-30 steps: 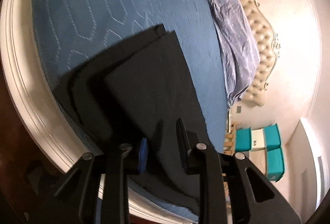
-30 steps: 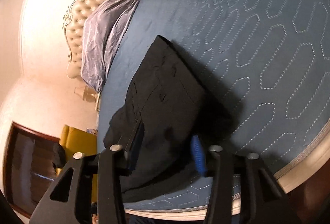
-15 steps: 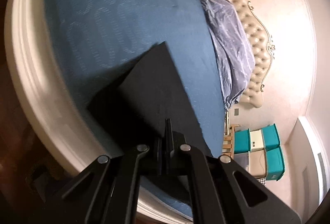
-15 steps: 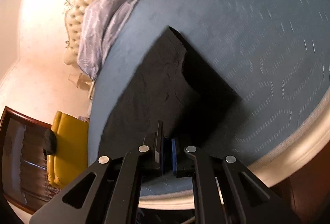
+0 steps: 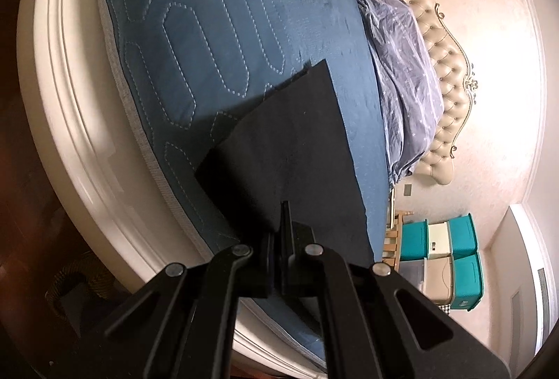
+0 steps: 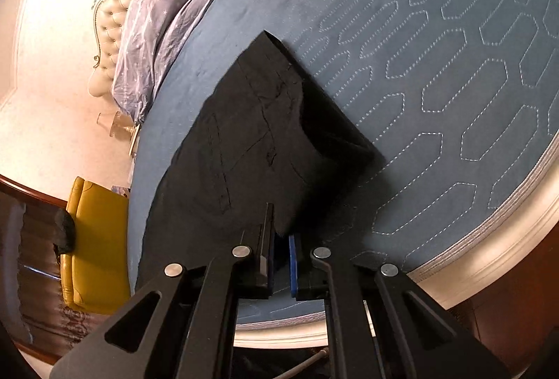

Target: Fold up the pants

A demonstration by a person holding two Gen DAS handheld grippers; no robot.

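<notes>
— Left wrist view: what does the left hand-held gripper [image 5: 279, 239] hold?
— Its jaws are pinched together on the near edge of the black pants [image 5: 297, 148], lying on the blue quilted bed [image 5: 195, 29].
— Right wrist view?
— The right hand-held gripper [image 6: 279, 249], narrow, clamps the pants' [image 6: 244, 141] near edge.

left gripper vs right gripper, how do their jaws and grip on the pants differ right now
The left gripper has its jaws pressed fully together on the black pants; the right gripper shows a narrow gap with a blue pad visible. The left holds a smooth flat panel; the right holds a part with seams and a drooping fold. Both clamp the near edge over the blue mattress.
</notes>
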